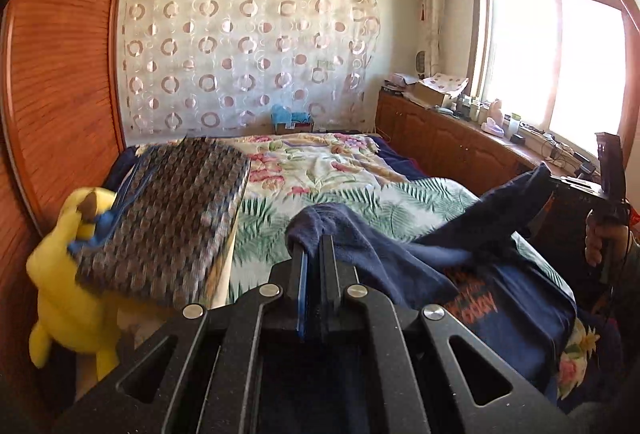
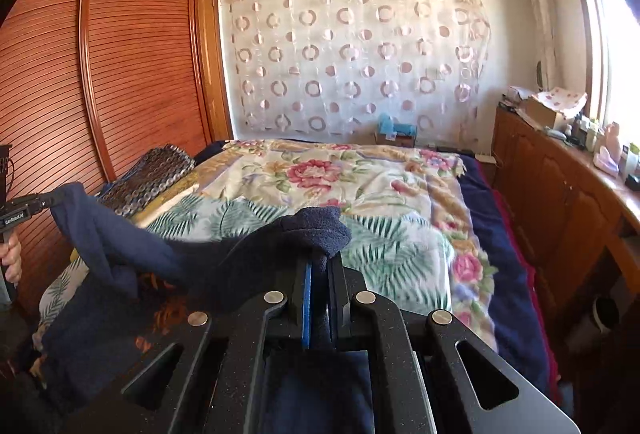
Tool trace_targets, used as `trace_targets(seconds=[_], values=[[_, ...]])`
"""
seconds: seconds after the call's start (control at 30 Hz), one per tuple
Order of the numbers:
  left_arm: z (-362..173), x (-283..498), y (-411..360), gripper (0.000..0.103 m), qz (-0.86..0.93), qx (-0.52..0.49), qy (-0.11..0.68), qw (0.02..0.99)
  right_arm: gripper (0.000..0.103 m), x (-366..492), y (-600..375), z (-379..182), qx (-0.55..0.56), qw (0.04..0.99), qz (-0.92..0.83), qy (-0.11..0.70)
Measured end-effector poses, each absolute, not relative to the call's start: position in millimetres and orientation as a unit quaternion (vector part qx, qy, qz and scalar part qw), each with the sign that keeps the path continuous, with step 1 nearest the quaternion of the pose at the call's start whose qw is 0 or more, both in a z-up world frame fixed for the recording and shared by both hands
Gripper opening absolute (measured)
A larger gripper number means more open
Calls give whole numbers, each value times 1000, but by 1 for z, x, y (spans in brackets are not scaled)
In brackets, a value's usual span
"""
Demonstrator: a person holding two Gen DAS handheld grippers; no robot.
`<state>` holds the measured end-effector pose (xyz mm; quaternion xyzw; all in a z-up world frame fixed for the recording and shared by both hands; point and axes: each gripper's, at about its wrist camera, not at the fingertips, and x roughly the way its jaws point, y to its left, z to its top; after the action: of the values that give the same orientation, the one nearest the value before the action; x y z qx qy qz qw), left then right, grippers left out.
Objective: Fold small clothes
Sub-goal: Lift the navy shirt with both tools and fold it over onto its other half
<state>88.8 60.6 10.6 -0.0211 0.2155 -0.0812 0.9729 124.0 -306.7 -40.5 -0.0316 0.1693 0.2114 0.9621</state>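
Observation:
A small navy blue shirt with orange print hangs between my two grippers above the floral bedspread. My left gripper is shut on one corner of the shirt. My right gripper is shut on the other corner of the shirt. In the left wrist view the right gripper shows at the far right, holding the cloth up. In the right wrist view the left gripper shows at the far left. The shirt's lower part drapes onto the bed.
A woven patterned pillow and a yellow plush toy lie at the bed's left, by a wooden wardrobe. A wooden cabinet with clutter runs under the window on the right. A curtain hangs behind the bed.

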Motion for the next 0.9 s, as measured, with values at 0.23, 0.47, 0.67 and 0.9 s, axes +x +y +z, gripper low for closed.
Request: trace_targets(seconds=[0.23,0.47,0.67,0.9], values=[[-18,27,64,5,-82,-42,225,970,6,42,-325,-61,-25,961,206,185],[-32,-16,61,5,-84,-42,238,967,6,-22,-338,-52,-29,959,212,185],[-56,-23,66,6,-84,-48,273,957,6,-35,-347,-58,-32,955,209,210],[-78,-25,58,6,-76,-37,295,952,6,-17,-343,-71,-42,945,192,261]])
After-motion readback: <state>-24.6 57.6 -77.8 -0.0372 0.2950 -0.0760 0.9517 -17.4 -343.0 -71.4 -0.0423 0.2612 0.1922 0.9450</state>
